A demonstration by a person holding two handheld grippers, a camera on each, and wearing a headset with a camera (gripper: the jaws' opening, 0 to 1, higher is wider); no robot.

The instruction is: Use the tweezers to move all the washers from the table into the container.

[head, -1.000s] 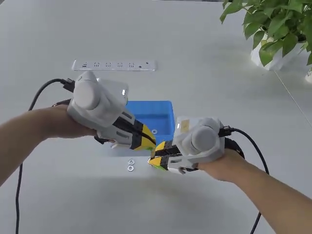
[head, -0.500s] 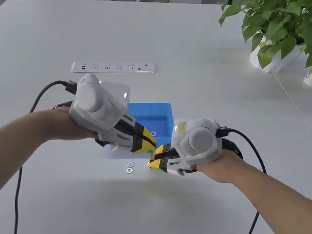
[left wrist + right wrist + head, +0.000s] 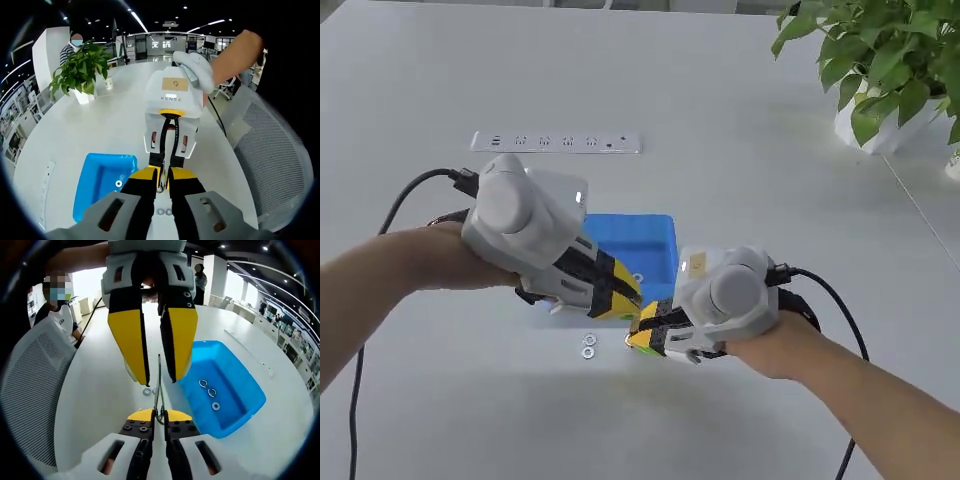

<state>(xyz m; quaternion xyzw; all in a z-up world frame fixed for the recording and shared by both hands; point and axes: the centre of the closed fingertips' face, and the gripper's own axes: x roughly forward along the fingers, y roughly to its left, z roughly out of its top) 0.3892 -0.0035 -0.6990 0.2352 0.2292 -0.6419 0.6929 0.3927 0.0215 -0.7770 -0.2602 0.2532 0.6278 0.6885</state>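
L gripper (image 3: 623, 297) and R gripper (image 3: 638, 338) meet nose to nose over the white bench (image 3: 740, 170), just at 6 o'clock of the blue container (image 3: 638, 232).

R gripper view: own jaws closed on the back end of the tweezers (image 3: 159, 380). The thin legs run straight out toward 12 o'clock and pass up between the L gripper's yellow jaws. L jaws are parted by a narrow gap either side of the legs; can't tell if the pads touch them.

L gripper view: same thin metal sits in the slot between its own yellow tips, w/ the R gripper's white body facing it at 12 o'clock.

Washers:
- Loose washers (image 3: 589, 341): two on the bench, side by side, touching or nearly so. They lie at 7 o'clock of the container, just at 9 o'clock of the R gripper's tip. In the R gripper view they lie under the tweezers, approx below the L jaws' tips.
- Washers inside (image 3: 212, 392): three on the container floor, near one another, at 2 o'clock of the R jaws.

Tweezer tips are hidden between the L jaws, so can't tell if they carry anything.

Power strip (image 3: 557, 142) is well off at 11 o'clock of the container. Potted plant (image 3: 880, 60) is at the bench's 2 o'clock corner.
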